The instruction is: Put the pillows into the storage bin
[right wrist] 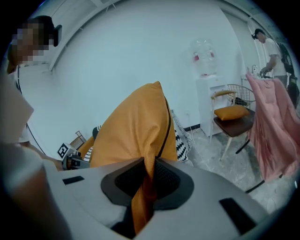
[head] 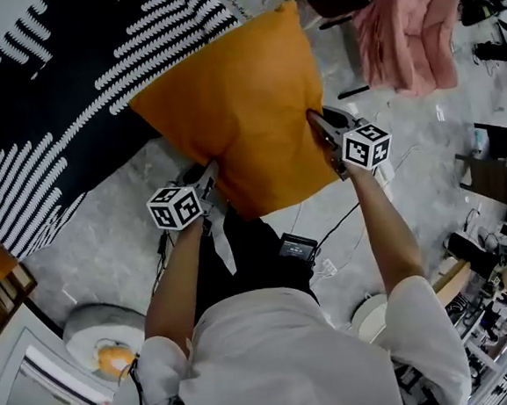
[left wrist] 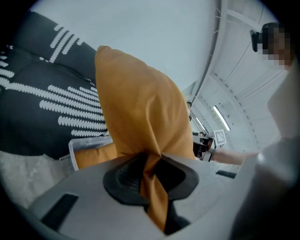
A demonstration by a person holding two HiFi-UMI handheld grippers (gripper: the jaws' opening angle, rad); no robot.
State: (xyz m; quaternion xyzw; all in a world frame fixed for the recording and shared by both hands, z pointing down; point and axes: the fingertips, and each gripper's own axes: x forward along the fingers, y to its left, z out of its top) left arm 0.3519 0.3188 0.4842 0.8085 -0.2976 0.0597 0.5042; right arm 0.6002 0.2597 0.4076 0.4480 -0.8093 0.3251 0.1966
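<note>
Two grippers clamp orange pillow (head: 245, 101) by pinched fabric: left gripper (head: 208, 173) at pillow's lower-left edge, right gripper (head: 318, 123) at pillow's right edge. Black-and-white cushion (head: 58, 91) sits left of pillow.

The head view looks steeply down from above the person's shoulders. It takes in both arms, the left gripper (head: 210, 171), the right gripper (head: 317, 123) and the orange pillow (head: 245, 110) between them. Each gripper view sits close behind its own jaws, tilted up past the pillow toward pale wall and what seems to be ceiling. They face each other: the left gripper view catches the right marker cube (left wrist: 219, 137), the right gripper view the left marker cube (right wrist: 63, 151). All three share the pillow.
</note>
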